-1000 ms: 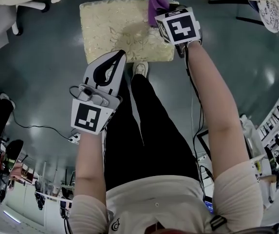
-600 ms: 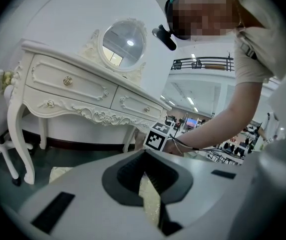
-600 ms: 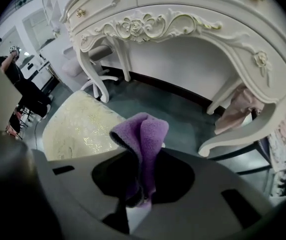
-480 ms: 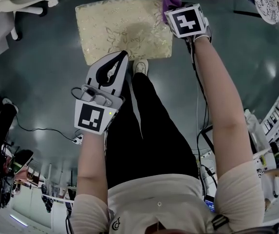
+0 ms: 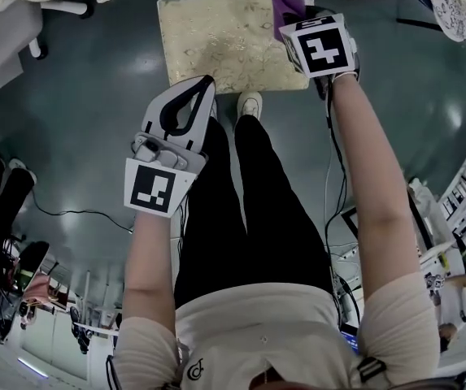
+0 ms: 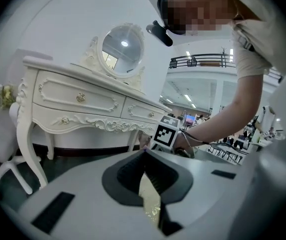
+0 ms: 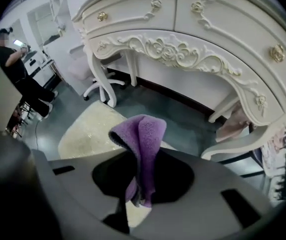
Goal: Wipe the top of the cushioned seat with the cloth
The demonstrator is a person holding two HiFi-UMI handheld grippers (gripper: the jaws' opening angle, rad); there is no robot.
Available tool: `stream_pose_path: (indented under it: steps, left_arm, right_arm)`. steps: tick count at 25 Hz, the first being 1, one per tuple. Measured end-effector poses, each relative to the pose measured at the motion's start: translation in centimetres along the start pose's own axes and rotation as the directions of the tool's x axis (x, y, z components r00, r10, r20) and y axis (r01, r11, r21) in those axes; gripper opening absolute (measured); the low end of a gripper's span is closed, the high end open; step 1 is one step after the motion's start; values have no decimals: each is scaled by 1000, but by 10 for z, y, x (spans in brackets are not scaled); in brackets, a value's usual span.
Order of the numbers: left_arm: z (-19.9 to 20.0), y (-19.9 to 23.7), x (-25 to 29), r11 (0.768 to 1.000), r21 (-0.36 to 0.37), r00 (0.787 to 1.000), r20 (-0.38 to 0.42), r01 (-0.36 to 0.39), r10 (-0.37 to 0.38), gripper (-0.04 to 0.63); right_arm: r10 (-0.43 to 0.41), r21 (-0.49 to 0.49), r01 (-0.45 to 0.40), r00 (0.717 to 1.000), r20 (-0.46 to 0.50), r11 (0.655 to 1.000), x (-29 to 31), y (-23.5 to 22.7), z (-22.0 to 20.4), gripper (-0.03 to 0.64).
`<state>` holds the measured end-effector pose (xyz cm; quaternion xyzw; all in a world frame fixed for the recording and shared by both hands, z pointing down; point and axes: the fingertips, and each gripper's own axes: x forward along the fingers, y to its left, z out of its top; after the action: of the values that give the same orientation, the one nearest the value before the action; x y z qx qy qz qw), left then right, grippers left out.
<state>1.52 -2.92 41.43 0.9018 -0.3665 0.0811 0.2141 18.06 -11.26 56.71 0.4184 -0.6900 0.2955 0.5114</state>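
Right now the purple terry cloth (image 5: 286, 2) is seen clamped in the right gripper (image 5: 299, 19), at the top of the head view, by the upper right corner of the pale gold patterned square cushioned seat (image 5: 216, 35). In the right gripper view the jaws are closed tight on the cloth (image 7: 141, 134); a folded lobe sticks up past the tips, w/ the seat (image 7: 85, 131) lower left behind it. Cloth-to-seat contact can't be made out.

The left gripper (image 5: 206, 86) is held centre-left in the head view, just below the seat's near edge. Its tips (image 6: 143, 152) are seen pressed together w/ nothing between them, and a strip of seat (image 6: 150, 204) shows through the gap behind.

A white carved dressing table (image 7: 182, 34) fills the top of the right gripper view. An oval mirror (image 6: 124, 49) is seen upper centre in the left gripper view.
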Motion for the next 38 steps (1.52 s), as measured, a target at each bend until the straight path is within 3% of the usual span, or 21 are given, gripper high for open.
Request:
stream_pose_path:
  steps: [4, 12, 19, 26, 33, 38]
  left_arm:
    - [-1, 18, -28, 1000, 29, 999, -32, 8, -7, 14]
    - [6, 78, -83, 994, -8, 993, 33, -112, 112, 14]
    - [-11, 96, -102, 994, 9, 994, 14, -110, 110, 14]
    - [-30, 97, -107, 994, 3, 994, -14, -113, 113, 14]
    - [-30, 91, -97, 991, -29, 991, 3, -132, 132, 14]
    - [-28, 65, -78, 995, -18, 995, 13, -98, 99, 14]
  right_arm:
    - [78, 14, -79, 996, 35, 997, -9, 54, 21, 78]
    - [187, 35, -188, 982, 37, 982, 8, 160, 44, 78]
    - [250, 25, -250, 968, -1, 968, 36, 223, 43, 78]
    - [258, 29, -258, 966, -13, 966, 55, 234, 31, 78]
    - [272, 30, -271, 962, -12, 962, 55, 215, 25, 80]
    - [253, 41, -253, 967, -18, 967, 51, 193, 11, 80]
